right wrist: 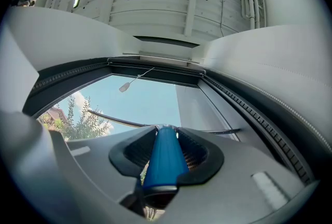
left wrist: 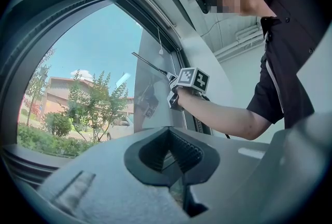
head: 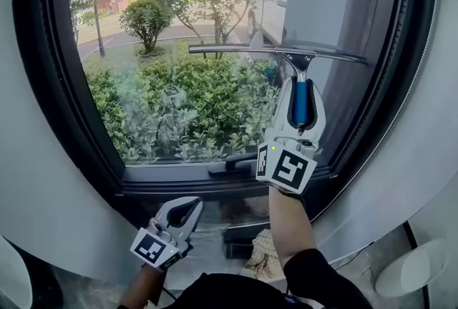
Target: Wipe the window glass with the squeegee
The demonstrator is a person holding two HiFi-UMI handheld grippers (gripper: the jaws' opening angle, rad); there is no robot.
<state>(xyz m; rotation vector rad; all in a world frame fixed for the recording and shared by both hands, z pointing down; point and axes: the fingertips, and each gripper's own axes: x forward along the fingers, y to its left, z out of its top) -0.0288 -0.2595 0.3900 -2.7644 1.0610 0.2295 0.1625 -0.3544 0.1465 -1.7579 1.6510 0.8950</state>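
Observation:
The squeegee (head: 300,96) has a blue handle (right wrist: 162,158) and a long metal blade bar (head: 275,51) lying level across the window glass (head: 186,64), right of centre and about mid height. My right gripper (head: 298,111) is shut on the blue handle, raised in front of the pane. In the left gripper view the right gripper (left wrist: 182,83) and squeegee bar (left wrist: 149,65) show against the glass. My left gripper (head: 184,212) hangs low below the sill with its jaws closed on nothing, pads touching (left wrist: 176,153).
A dark window frame (head: 50,86) rings the pane, with a handle (head: 232,166) on the bottom rail. A blind cord pull (right wrist: 123,87) hangs at the top. Cloth and a dark object (head: 261,254) lie on the floor below. A round white thing (head: 415,268) stands lower right.

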